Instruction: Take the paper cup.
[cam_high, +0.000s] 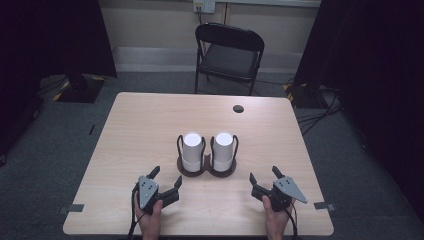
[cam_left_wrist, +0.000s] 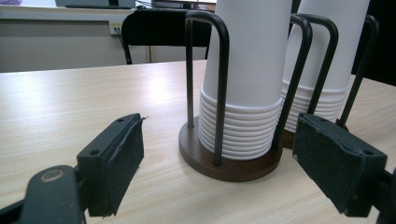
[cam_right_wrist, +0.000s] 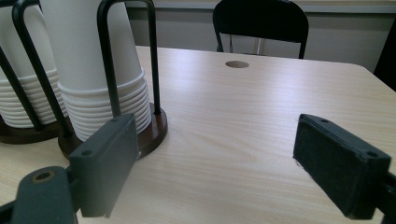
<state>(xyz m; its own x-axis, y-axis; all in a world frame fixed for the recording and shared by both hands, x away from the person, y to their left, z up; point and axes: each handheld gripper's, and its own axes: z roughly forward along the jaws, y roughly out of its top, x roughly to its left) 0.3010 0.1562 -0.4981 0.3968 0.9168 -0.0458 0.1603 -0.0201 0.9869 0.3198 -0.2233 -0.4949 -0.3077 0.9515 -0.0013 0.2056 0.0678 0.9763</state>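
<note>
Both grippers rested near the tabletop's near edge in the high view: left gripper (cam_high: 167, 181) and right gripper (cam_high: 263, 176), jaws spread, empty. Two upright cup stacks (cam_high: 192, 151) stood in a dark holder (cam_high: 206, 171) mid-table, between and beyond them. Left gripper view: left stack (cam_left_wrist: 247, 84) directly ahead between its pads, axis vertical. Right gripper view: right stack (cam_right_wrist: 95, 70) lay left of the gap, so the left gripper seemed better aligned.
</note>
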